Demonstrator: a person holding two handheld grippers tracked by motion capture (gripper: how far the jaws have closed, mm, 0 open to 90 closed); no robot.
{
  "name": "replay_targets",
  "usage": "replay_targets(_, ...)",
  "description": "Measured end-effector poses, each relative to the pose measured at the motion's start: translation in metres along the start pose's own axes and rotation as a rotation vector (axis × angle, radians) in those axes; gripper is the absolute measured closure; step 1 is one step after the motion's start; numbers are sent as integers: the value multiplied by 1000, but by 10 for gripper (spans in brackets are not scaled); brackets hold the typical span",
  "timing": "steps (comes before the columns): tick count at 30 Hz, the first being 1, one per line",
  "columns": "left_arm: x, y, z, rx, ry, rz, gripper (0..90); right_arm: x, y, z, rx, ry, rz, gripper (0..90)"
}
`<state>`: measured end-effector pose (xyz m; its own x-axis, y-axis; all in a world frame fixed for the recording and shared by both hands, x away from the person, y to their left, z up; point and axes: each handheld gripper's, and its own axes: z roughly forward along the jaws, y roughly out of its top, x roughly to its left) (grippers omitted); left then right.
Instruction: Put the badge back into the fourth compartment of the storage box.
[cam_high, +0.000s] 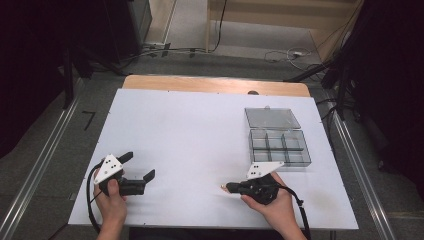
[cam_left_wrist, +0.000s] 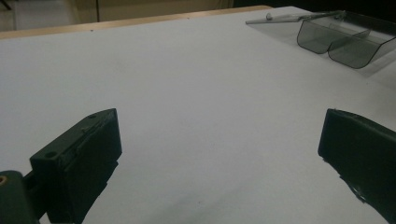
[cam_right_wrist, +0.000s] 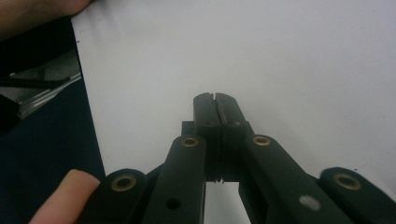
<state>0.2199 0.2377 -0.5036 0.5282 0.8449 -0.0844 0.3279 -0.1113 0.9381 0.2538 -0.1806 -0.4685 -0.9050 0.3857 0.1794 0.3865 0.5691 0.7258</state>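
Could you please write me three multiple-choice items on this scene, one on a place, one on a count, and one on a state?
1. Where does the clear box sit on the white table?
A. far left
B. right side, beyond the right tongs
C. near edge, centre

2. How many compartments does the box have?
A. two
B. six
C. twelve

3. How do the tongs stand?
A. left open, right shut
B. both open
C. left shut, right open

Answers: 1 B, the high view shows it just past the right tongs. 2 B, two rows of three. 3 A, the left tongs are spread wide, while the right jaws meet with nothing between them.
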Motion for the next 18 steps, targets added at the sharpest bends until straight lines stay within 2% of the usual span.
replay_targets(18, 0, 0, 0, 1, 1, 1, 2, -9, 1, -11, -32, -22, 21, 874)
